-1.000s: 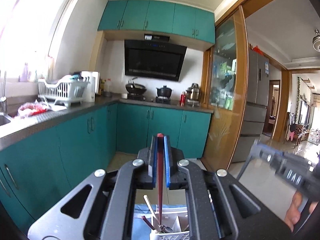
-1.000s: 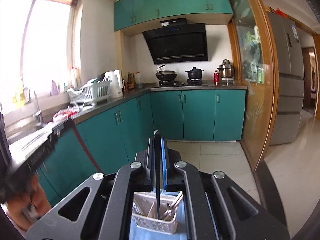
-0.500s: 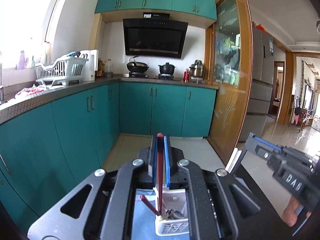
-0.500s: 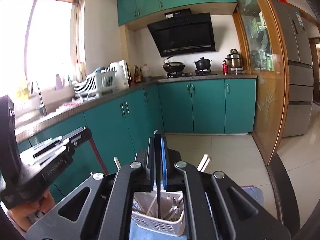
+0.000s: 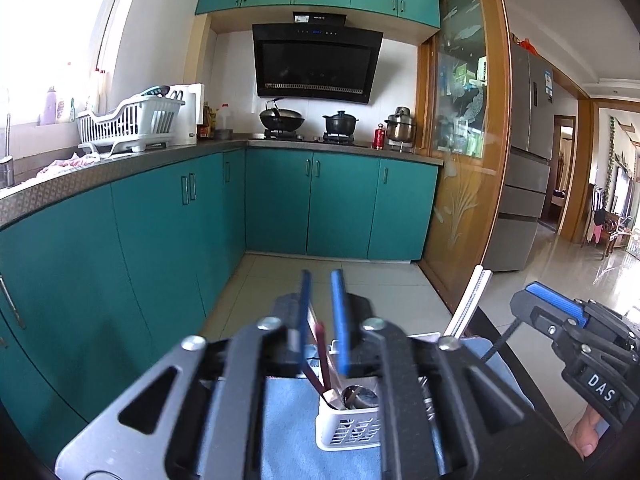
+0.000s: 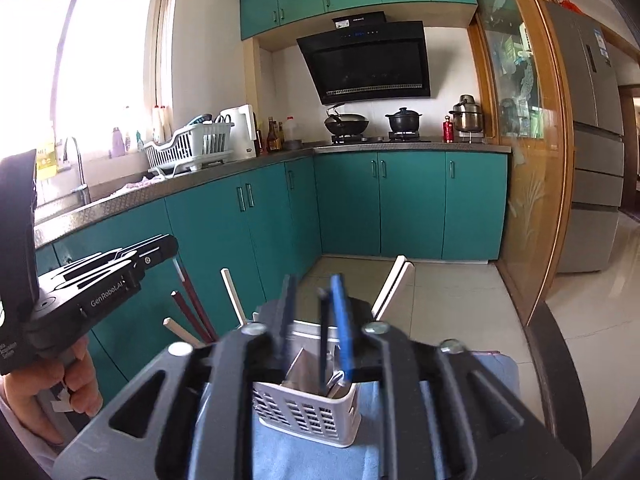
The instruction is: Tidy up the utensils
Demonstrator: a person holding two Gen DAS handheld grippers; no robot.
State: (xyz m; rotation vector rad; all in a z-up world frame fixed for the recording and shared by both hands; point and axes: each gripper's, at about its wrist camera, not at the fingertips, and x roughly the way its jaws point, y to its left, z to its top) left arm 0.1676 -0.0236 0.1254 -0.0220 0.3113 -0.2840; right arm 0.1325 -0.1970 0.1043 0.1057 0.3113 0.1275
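Note:
A white slotted utensil caddy (image 5: 347, 426) (image 6: 306, 410) stands on a blue cloth (image 5: 288, 436) (image 6: 312, 454). My left gripper (image 5: 322, 322) is open just above it. A dark red chopstick (image 5: 322, 354) stands loose between its jaws, its lower end in the caddy beside a metal spoon (image 5: 360, 396). My right gripper (image 6: 314, 320) is open above the caddy. A thin dark chopstick (image 6: 323, 336) leans free against its right pad, its lower end in the caddy. More red chopsticks (image 6: 196, 304) and white chopsticks (image 6: 394, 286) stick out of the caddy.
Teal cabinets (image 5: 160, 232) run along the left and back under a grey counter with a white dish rack (image 5: 128, 124). A stove with pots (image 5: 308, 120) is at the back. A wooden glass door (image 5: 464, 160) is on the right.
Both grippers have opened and let go of their chopsticks, which now stand in the caddy. Both grippers came down closer to the caddy.

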